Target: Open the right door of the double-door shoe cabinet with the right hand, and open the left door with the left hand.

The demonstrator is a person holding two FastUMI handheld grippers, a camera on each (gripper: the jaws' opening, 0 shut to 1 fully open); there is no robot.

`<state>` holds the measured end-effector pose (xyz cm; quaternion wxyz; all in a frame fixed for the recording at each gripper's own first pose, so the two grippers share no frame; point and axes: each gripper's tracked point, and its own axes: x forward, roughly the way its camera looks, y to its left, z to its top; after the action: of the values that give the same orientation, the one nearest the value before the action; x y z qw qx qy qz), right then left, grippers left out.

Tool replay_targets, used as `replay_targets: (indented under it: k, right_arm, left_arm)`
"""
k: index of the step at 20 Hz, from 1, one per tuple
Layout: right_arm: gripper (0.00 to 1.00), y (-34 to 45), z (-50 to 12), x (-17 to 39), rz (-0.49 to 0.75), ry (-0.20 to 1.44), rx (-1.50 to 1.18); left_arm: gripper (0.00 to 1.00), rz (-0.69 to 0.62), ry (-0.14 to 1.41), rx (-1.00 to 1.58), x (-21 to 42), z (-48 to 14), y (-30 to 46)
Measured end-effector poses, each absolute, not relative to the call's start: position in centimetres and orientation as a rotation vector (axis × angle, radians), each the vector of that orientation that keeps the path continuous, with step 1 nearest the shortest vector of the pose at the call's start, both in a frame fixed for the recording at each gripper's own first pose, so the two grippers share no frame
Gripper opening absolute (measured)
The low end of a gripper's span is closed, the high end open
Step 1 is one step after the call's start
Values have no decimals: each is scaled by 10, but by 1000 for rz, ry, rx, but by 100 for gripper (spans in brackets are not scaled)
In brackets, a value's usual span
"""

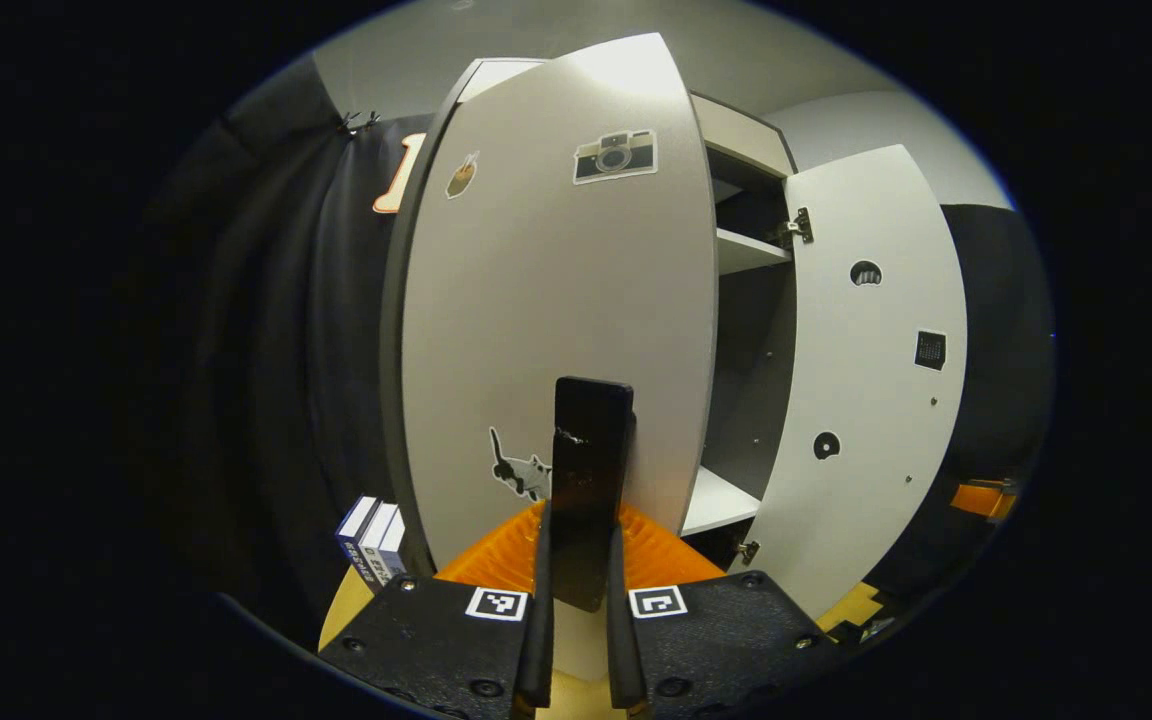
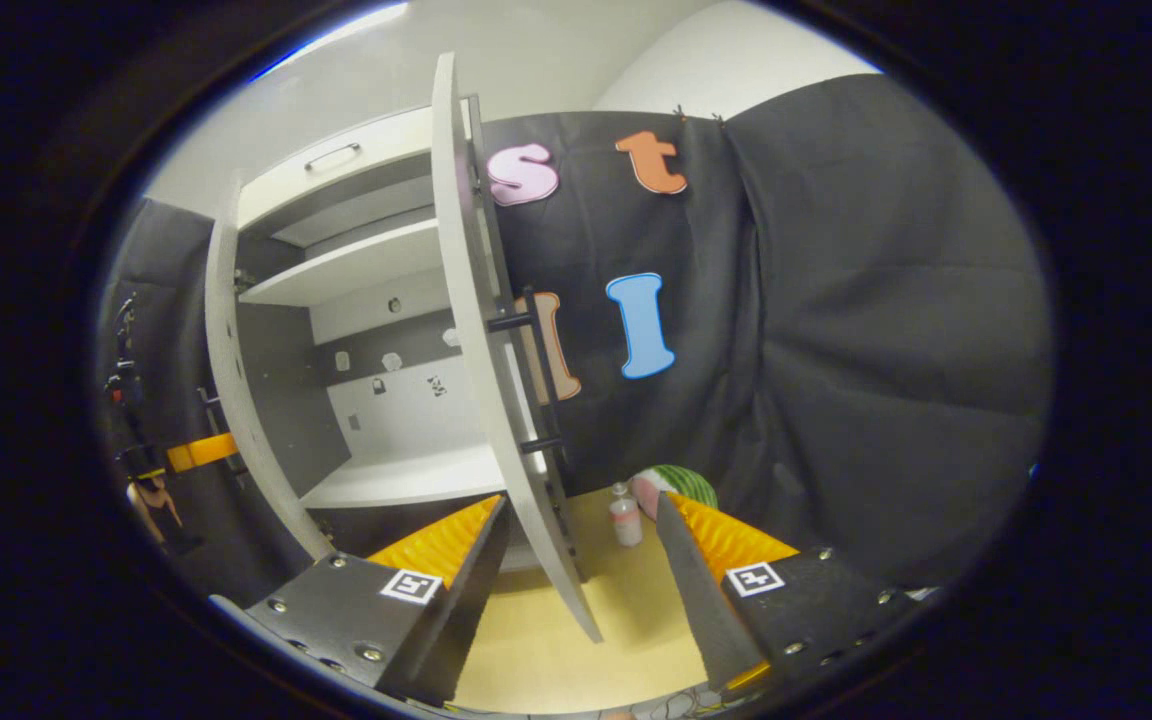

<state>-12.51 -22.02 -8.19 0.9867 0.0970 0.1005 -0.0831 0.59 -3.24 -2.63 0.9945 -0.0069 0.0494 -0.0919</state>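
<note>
A staged recording booth is showing: black draped cloth wall (image 2: 836, 330) hanging behind the white sticker-decorated double-door shoe cabinet (image 1: 556, 300) ahead of the gripper.

Black cloth wall (image 2: 836, 350), pale wooden floor (image 2: 576, 640), white ceiling (image 1: 736, 60)

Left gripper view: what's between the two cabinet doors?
Open cabinet interior in that view: upper shelf and lower shelf, nothing seen on either, between left door and right door.

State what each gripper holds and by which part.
The left gripper clamps the black bar handle of the grey left door. The right gripper is open around the right door, holding nothing.
</note>
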Motion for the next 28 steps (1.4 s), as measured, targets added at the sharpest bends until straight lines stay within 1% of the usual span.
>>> replay_targets:
  k: [1, 3, 4, 5, 6, 8, 9, 10, 12, 13, 14, 16, 17, 18, 19, 20, 21, 22, 23, 24, 25, 26, 28]
  right_arm:
    - [83, -219, -82, -124, -162, 200, 193]
    - [83, -213, -84, -123, -153, 200, 192]
    - [83, -209, -85, -123, -147, 202, 197]
    - [83, -205, -86, -122, -139, 206, 204]
    - [88, -202, -87, -121, -132, 208, 211]
    - [88, -198, -85, -118, -118, 207, 218]
    - [83, -195, -84, -116, -111, 206, 218]
    - [82, -194, -83, -114, -105, 203, 218]
    - [82, -191, -80, -110, -94, 198, 219]
    - [88, -191, -79, -109, -90, 197, 221]
    - [82, -189, -78, -107, -86, 196, 224]
    - [82, -186, -78, -106, -78, 195, 229]
    - [82, -185, -79, -106, -77, 195, 229]
    - [88, -184, -80, -107, -76, 194, 228]
    - [88, -184, -82, -109, -77, 197, 225]
    - [88, -184, -84, -110, -77, 200, 223]
    - [88, -184, -86, -111, -78, 204, 223]
    - [83, -185, -87, -111, -79, 208, 224]
    - [83, -185, -89, -112, -79, 212, 227]
    - [83, -185, -90, -111, -79, 213, 231]
    - [83, -184, -90, -110, -80, 212, 235]
    - [82, -184, -88, -109, -79, 210, 238]
    - [83, -182, -85, -107, -78, 202, 236]
  left_arm:
    - [23, -178, 99, -15, 4, -26, -29]
    - [24, -163, 93, -21, 0, -25, -22]
    - [20, -154, 90, -17, -2, -25, -18]
    - [19, -138, 89, -11, -3, -24, -13]
    - [19, -120, 87, 0, -5, -24, -6]
    - [17, -89, 86, 13, -6, -24, 4]
    - [16, -78, 90, 20, -6, -24, 7]
    - [14, -68, 92, 22, -8, -23, 11]
    - [11, -54, 102, 30, -12, -25, 17]
    - [7, -50, 103, 35, -12, -24, 19]
    - [9, -49, 104, 37, -12, -24, 22]
    - [9, -39, 102, 15, -12, -24, 23]
    - [6, -25, 99, 10, -12, -23, 25]
    - [8, -6, 98, 18, -13, -23, 30]
    - [5, 16, 99, 30, -13, -23, 36]
    - [6, 37, 99, 40, -14, -22, 43]
    - [5, 55, 99, 39, -15, -22, 48]
    - [3, 68, 98, 32, -14, -22, 50]
    - [5, 74, 96, 27, -15, -21, 51]
    - [2, 78, 95, 26, -15, -22, 52]
    - [5, 80, 95, 28, -15, -22, 53]
    - [1, 81, 95, 30, -15, -22, 55]
    - [1, 83, 91, 29, -15, -22, 56]
